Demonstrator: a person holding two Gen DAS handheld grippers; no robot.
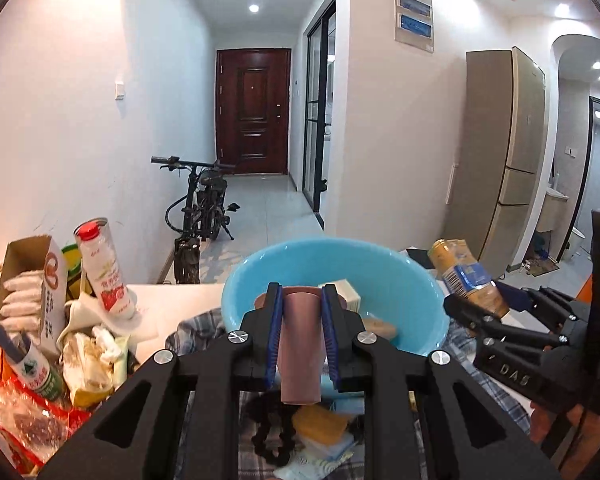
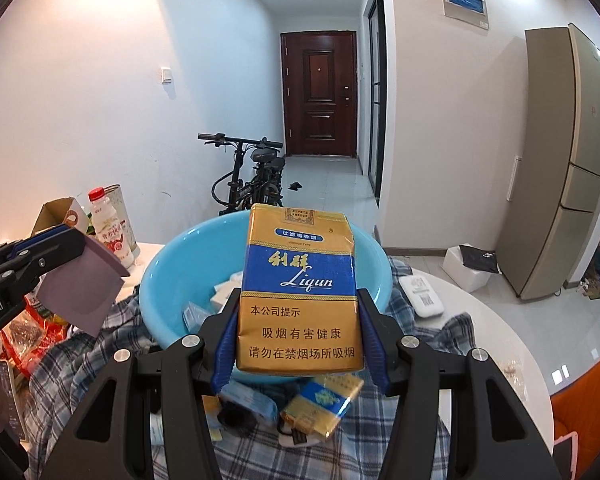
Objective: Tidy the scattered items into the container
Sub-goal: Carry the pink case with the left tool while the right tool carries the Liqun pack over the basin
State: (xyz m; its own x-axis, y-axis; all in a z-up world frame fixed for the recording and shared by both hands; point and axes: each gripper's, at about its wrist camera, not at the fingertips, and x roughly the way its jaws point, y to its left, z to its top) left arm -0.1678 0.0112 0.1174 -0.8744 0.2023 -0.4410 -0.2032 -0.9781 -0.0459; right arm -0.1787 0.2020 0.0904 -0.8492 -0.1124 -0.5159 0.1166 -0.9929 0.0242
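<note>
A light blue basin (image 1: 300, 264) (image 2: 172, 276) sits on a plaid cloth and holds a few small boxes. My left gripper (image 1: 301, 300) is shut on a mauve flat pouch (image 1: 302, 344), held just before the basin's near rim; it shows at the left of the right wrist view (image 2: 82, 284). My right gripper (image 2: 300, 320) is shut on a gold and blue Liqun cigarette pack (image 2: 298, 288), held above the basin's near rim; the pack shows at the right of the left wrist view (image 1: 466, 276). Another gold and blue pack (image 2: 324, 404) lies on the cloth below.
A milk bottle (image 1: 106, 272), an open carton (image 1: 32, 280), a green bottle (image 1: 32, 368) and snack bags crowd the table's left. A black hair claw (image 1: 268, 436) and an orange packet (image 1: 320, 426) lie on the cloth. A white device (image 2: 422, 290) lies right of the basin.
</note>
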